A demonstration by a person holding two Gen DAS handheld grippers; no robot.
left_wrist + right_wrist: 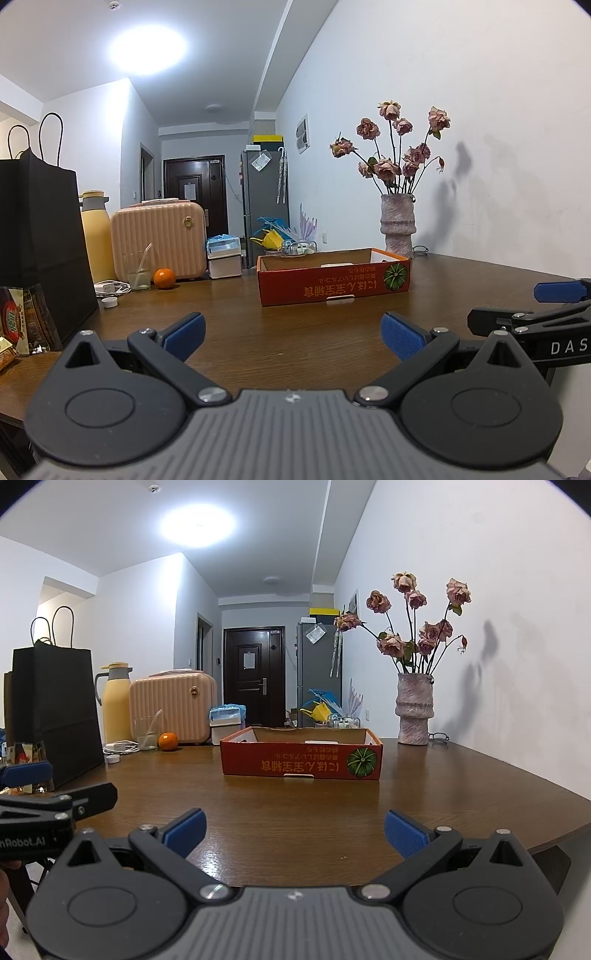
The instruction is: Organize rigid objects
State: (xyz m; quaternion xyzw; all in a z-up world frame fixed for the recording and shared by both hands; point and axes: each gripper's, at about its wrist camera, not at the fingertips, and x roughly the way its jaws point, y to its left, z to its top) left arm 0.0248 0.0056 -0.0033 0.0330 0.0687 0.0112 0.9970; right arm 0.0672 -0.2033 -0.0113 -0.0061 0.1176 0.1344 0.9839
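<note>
Near the table [461,786] edge both grippers hovered side by side, left gripper [293,334] and right gripper [294,830] released and empty, facing the box [301,760] mid-table, likely the bin for sorting.

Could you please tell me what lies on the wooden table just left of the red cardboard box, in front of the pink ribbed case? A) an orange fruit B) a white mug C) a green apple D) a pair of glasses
A: a small round orange fruit sits on the brown wooden table, in front of the pink ribbed hard-shell case and left of the shallow red cardboard box.
</note>
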